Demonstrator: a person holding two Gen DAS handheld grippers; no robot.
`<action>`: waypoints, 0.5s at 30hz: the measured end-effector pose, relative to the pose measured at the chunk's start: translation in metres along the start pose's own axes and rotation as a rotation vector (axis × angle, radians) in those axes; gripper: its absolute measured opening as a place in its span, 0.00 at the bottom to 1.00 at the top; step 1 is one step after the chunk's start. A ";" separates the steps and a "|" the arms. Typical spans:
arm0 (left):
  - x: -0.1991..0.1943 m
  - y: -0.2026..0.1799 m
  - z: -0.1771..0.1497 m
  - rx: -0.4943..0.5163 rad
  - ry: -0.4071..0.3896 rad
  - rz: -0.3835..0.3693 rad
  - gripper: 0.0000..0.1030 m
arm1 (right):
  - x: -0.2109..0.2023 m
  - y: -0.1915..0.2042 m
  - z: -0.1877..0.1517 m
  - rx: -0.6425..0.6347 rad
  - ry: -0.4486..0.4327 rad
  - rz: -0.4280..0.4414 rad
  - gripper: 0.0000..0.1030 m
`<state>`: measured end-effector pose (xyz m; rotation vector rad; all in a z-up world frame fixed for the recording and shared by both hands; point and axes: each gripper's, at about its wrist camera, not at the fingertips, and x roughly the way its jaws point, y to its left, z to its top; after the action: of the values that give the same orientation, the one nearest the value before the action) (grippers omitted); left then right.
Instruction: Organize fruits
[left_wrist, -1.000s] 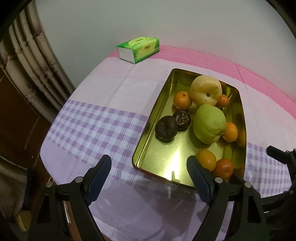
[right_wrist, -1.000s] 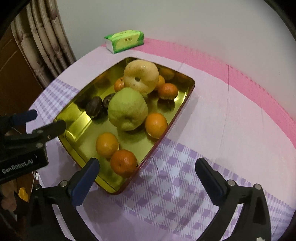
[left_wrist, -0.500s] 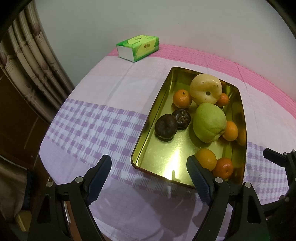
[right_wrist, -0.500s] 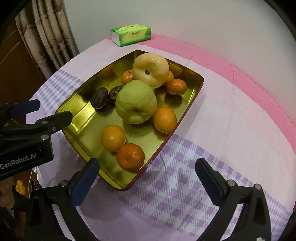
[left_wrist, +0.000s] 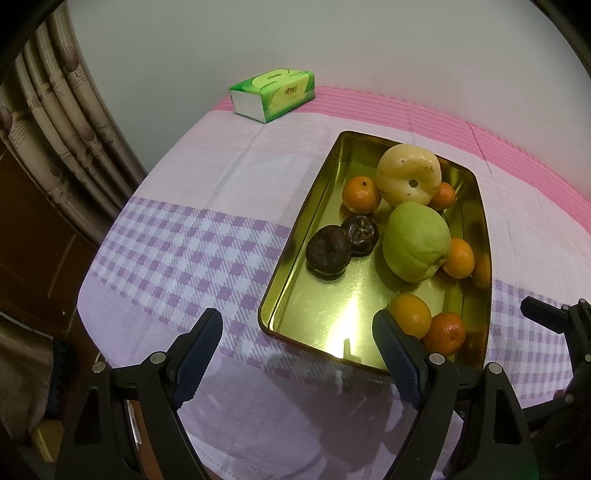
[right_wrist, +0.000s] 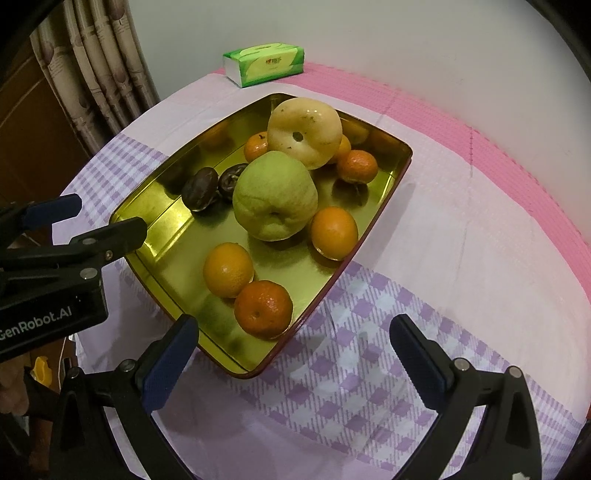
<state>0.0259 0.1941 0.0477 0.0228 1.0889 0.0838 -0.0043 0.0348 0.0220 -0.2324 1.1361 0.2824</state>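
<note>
Right gripper (right_wrist: 291, 354) nearer gold tray (right_wrist: 155, 192) of heaped fruit, both grippers' jaws apart, empty.

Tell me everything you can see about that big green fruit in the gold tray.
The big green fruit is the second-largest thing in the gold metal tray, pear-like or guava-like, with dull, slightly bumpy pale green skin and a small dimple facing the right wrist camera. It sits near the tray's middle, looking whole and unbruised. The large yellow fruit lies right behind it, seemingly touching. Two dark brown fruits lie beside it, an orange mandarin on the other side. No gripper touches it.
</note>
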 end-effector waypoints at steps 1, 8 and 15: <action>0.001 0.000 0.000 -0.001 0.001 0.000 0.81 | 0.000 0.000 0.000 0.001 0.000 0.002 1.00; 0.001 0.001 -0.001 -0.001 0.003 0.000 0.81 | 0.001 0.002 0.000 0.001 -0.001 0.003 1.00; 0.001 0.002 -0.001 -0.001 0.005 0.000 0.81 | 0.001 0.001 -0.001 0.012 0.002 0.013 1.00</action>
<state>0.0257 0.1957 0.0462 0.0212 1.0943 0.0843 -0.0047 0.0355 0.0205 -0.2148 1.1411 0.2866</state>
